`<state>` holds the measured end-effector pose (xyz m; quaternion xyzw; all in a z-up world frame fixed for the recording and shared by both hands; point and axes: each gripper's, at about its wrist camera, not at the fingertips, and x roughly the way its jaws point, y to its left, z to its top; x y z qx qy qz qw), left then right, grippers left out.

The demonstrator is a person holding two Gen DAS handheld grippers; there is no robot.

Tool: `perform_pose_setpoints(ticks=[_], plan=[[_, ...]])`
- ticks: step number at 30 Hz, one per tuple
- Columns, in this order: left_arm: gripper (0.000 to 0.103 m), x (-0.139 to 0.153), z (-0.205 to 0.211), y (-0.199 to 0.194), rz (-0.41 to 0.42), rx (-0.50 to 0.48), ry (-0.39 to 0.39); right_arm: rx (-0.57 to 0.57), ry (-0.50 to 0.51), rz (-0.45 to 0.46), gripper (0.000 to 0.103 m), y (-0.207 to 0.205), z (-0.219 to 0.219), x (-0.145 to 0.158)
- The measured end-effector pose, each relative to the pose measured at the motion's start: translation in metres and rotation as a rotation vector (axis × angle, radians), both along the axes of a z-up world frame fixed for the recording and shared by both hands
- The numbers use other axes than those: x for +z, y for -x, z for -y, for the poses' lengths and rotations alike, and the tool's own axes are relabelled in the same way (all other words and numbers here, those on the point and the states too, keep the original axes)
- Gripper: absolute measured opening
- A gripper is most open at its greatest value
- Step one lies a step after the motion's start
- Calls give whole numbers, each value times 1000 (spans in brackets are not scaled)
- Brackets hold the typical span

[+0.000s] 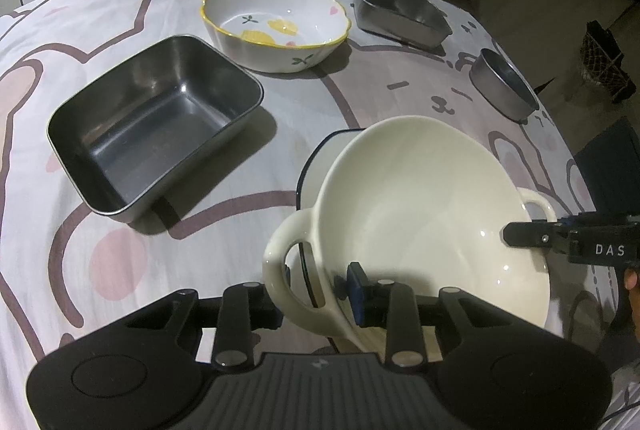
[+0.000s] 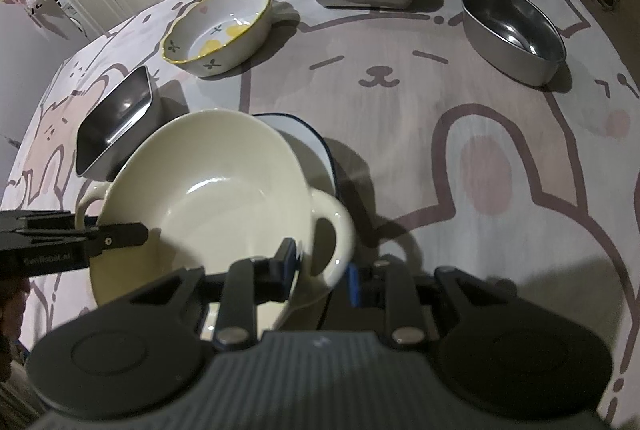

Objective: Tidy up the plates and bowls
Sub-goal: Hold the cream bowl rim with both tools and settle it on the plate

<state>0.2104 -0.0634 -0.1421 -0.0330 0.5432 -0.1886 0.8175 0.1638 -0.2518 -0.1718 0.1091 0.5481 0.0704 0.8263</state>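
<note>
glossy cream ceramic bowl, brushed metal tray, printed cloth tablecloth

One cream ceramic two-handled bowl, one white blue-rimmed dish beneath it, shape unclear, one scalloped yellow-rimmed floral ceramic bowl, two rectangular stainless steel trays, one oval stainless steel bowl.

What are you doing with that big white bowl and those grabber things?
A person holds a gripper in each hand, and both are clamped on the cream bowl. The left gripper grips one handle and the right gripper grips the other. The bowl is tilted over a white plate with a dark rim. A flowery bowl and metal dishes, including a rectangular tray, wait on the table.
</note>
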Motion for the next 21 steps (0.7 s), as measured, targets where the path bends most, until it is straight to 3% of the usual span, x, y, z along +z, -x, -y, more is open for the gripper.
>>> perform_pose_setpoints(ticks=[2,5,21], plan=[[34,-1,0,0,-2,-2,-1,2,1,0,31,0,0,0],[34,-1,0,0,-4,-5,-3,-1,26,0,41,0,0,0],[36,0,0,-1,-19,-13,-11,-8,26,-3,41,0,0,-1]])
